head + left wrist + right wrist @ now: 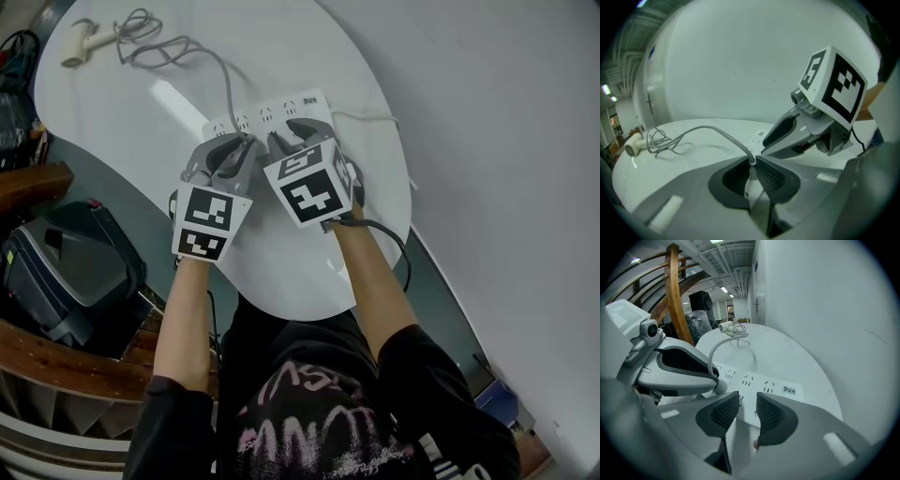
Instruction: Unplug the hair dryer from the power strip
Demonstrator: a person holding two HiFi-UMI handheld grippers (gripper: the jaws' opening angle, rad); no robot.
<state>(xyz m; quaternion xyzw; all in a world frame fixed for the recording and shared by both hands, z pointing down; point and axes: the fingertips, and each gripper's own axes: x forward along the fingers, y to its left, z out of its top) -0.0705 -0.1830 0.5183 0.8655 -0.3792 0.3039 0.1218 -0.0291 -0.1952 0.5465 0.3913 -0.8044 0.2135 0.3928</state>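
where your left gripper (752, 161) closes over it, the plug (752, 185) is mostly hidden: only a white sliver shows between the jaws, with the cord (713, 127) rising out of them. whether the plug sits fully in the strip (761, 380) can't be made out. those jaws are clamped tight on it, over the strip's left half. your right gripper (747, 401) stands a narrow gap apart, holding nothing, tips at the strip's near edge; contact is unclear. the dryer (79, 49) lies well beyond the strip, far left.
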